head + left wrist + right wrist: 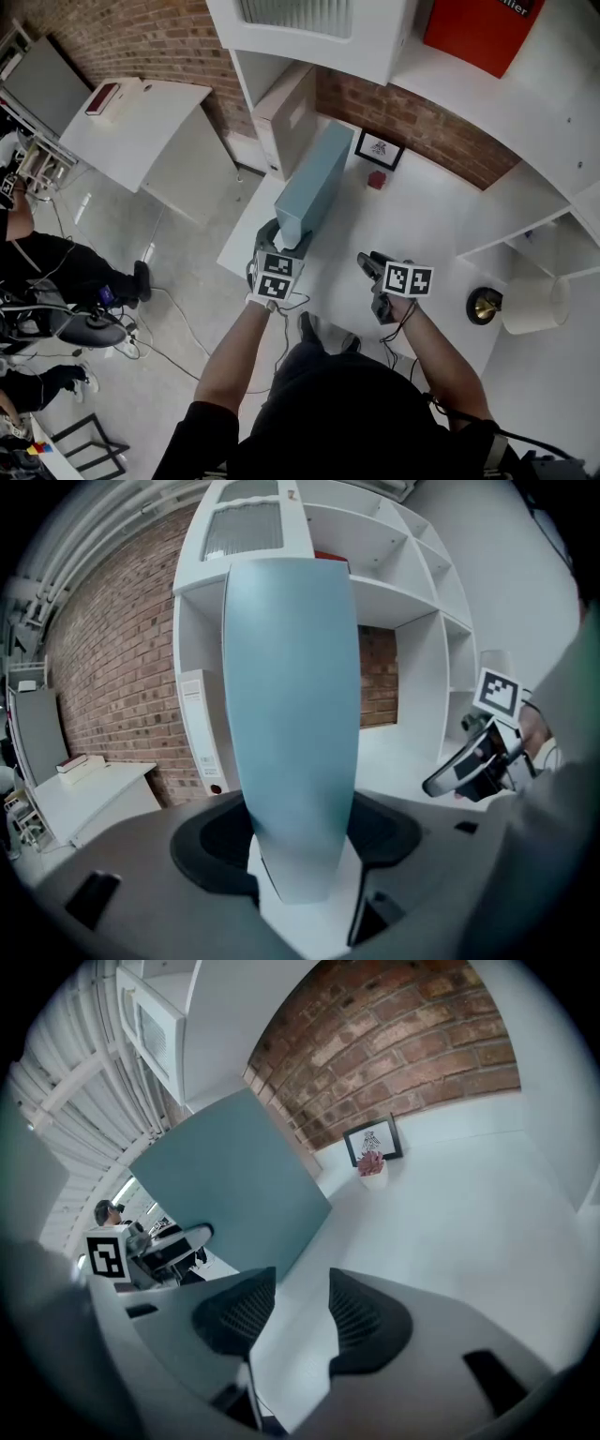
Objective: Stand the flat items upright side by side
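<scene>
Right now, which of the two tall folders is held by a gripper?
The light blue folder, clamped in the left gripper; the white folder stands alone, untouched.

Small framed picture (380,149) stood against the brick wall (422,127), small red pot (377,180) just before it, red box (483,30) sat higher up on the white shelving (525,112), white roll (534,304) lay beside a brass-coloured object (485,306), dark red book (102,97) rested on a white side table (150,127), cables (169,330) trailed over the floor (112,225).
</scene>
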Motion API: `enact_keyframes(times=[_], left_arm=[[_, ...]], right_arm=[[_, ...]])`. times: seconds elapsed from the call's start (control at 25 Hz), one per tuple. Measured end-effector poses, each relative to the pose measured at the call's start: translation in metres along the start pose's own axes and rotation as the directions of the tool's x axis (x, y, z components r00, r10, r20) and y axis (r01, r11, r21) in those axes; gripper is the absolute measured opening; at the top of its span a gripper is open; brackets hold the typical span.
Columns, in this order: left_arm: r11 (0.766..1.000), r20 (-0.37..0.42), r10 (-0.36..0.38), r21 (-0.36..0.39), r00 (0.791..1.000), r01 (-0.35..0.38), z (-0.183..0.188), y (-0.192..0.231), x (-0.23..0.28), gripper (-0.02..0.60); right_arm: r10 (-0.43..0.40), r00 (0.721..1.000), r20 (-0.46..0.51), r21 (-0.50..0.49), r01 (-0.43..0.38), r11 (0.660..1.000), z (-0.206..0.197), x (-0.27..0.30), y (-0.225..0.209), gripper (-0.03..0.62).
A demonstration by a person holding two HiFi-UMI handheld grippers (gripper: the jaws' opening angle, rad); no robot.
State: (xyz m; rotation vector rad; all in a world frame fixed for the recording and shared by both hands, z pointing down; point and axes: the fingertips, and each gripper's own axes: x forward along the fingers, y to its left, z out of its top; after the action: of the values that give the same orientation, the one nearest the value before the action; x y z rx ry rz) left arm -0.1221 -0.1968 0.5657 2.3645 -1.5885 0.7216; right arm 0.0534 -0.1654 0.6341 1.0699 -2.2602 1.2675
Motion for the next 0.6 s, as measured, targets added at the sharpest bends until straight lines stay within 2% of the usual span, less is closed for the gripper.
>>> enact_keyframes(times=[0.2, 0.32, 0.44, 0.6], left_arm=[[0.998, -0.033, 0.058, 0.004, 0.998, -0.058, 0.006, 0.043, 0.034, 0.285], [0.996, -0.03, 0.088, -0.025, 0.996, -0.088, 0.014, 0.064, 0.055, 0.285], [0.992, -0.027, 0.107, -0.058, 0.994, -0.108, 0.023, 0.081, 0.074, 0.285], [0.991, -0.026, 0.122, -0.056, 0.992, -0.123, 0.031, 0.097, 0.095, 0.285]], right_arm=[[-0.03, 1.0, 0.007, 0.021, 0.03, 0.999, 0.001, 0.004, -0.003, 0.176], [-0.052, 0.999, 0.012, 0.031, 0.051, 0.998, 0.004, 0.005, -0.006, 0.175], [-0.066, 0.997, 0.027, 0.049, 0.065, 0.997, 0.008, 0.006, -0.007, 0.175], [-0.092, 0.994, 0.053, 0.088, 0.087, 0.992, 0.015, 0.008, -0.014, 0.175]])
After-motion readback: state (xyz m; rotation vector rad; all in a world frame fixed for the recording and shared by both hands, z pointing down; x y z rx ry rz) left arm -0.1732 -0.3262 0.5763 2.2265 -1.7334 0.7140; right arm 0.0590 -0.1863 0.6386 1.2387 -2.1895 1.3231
